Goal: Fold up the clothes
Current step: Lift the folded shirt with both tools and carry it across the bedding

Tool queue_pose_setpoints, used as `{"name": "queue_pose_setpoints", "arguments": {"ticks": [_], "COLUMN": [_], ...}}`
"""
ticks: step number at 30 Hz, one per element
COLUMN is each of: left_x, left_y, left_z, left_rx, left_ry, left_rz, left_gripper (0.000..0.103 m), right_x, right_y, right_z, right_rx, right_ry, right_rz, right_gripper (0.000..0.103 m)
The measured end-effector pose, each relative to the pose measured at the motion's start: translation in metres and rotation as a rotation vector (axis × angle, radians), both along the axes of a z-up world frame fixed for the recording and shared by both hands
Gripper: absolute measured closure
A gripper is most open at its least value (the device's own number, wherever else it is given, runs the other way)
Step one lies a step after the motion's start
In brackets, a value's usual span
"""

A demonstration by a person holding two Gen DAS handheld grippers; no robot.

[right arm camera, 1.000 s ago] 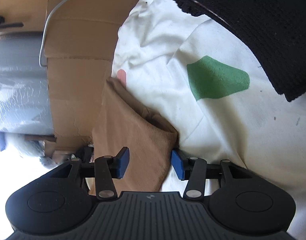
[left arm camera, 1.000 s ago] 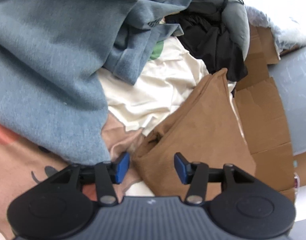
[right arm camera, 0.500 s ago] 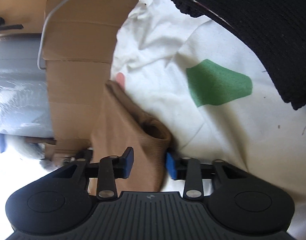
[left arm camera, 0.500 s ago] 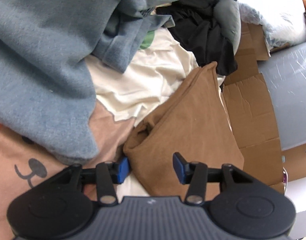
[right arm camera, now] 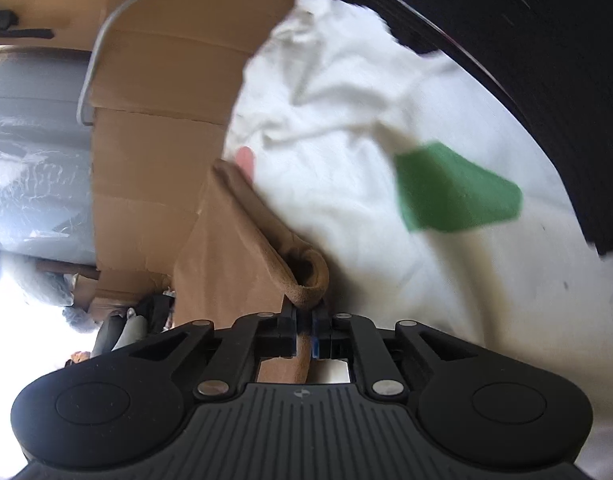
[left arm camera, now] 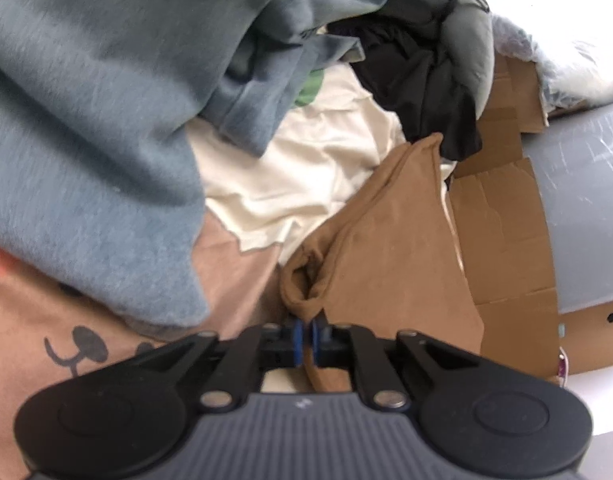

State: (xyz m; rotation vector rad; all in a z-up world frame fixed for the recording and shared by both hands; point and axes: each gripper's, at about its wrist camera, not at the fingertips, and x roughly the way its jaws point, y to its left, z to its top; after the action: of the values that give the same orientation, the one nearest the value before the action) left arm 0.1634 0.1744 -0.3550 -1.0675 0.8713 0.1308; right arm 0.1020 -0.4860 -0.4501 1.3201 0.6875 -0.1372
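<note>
Left wrist view shows the left gripper (left arm camera: 305, 334) with its blue pads having just closed down tight on a rolled corner of the brown garment (left arm camera: 390, 248), so the cloth is pinched between them. That brown piece is a soft, matte, kinda suede-looking fabric, folded into a rough triangle that tapers up to a point, and it lies on a heap of laundry right next to flattened cardboard (left arm camera: 502, 240). A big fuzzy blue-grey fleece (left arm camera: 86, 140) droops over the left side and hides a lot of the pile. Under it there's a wrinkly cream shirt (left arm camera: 306, 172), a peach-pink cloth (left arm camera: 26, 328) with a dark cartoon print, and a crumpled black garment (left arm camera: 418, 76) further back beside a grey padded thing. Off to the right sits a smooth grey surface (left arm camera: 578, 216) with a plasticky sheen. Over on the right wrist view, the right gripper (right arm camera: 304, 334) has also just squeezed in and is clamped on another looped edge of the same brown garment (right arm camera: 230, 264), fold bulging just above the pads. The white shirt (right arm camera: 346, 200) there has a green patch (right arm camera: 454, 192), and a ribbed black knit (right arm camera: 526, 60) overhangs the top right corner. A thin bent metal wire (right arm camera: 94, 64) curves across the cardboard.
</note>
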Motion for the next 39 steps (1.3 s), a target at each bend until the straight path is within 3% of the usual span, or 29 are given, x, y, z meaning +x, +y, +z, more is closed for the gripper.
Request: {"name": "queue_pose_setpoints", "arguments": {"ticks": [1, 6, 15, 25, 35, 38, 39], "left_x": [-0.002, -0.003, 0.004, 0.008, 0.001, 0.003, 0.003], "left_y": [0.000, 0.000, 0.001, 0.003, 0.004, 0.004, 0.004], "left_z": [-0.002, -0.012, -0.022, -0.024, -0.025, -0.024, -0.024], "left_rx": [-0.012, -0.052, -0.088, -0.120, -0.128, -0.124, -0.125], "left_ry": [0.004, -0.012, -0.044, -0.042, -0.045, -0.040, -0.038], "left_rz": [0.011, 0.028, 0.060, 0.056, 0.060, 0.060, 0.061], "left_gripper": [0.085, 0.078, 0.078, 0.079, 0.080, 0.082, 0.083], "right_x": [-0.001, 0.001, 0.020, 0.030, 0.020, 0.023, 0.023], "right_y": [0.001, 0.004, 0.005, 0.001, 0.014, 0.013, 0.011], "right_z": [-0.003, -0.004, -0.006, -0.008, -0.010, -0.012, -0.011], "right_rx": [0.012, 0.012, -0.025, -0.025, -0.017, -0.001, -0.002], "right_ry": [0.008, -0.013, -0.050, -0.060, -0.056, -0.055, -0.055], "right_rz": [-0.005, 0.004, 0.038, 0.042, 0.049, 0.029, 0.025], "right_gripper": [0.074, 0.067, 0.068, 0.076, 0.078, 0.079, 0.084]}}
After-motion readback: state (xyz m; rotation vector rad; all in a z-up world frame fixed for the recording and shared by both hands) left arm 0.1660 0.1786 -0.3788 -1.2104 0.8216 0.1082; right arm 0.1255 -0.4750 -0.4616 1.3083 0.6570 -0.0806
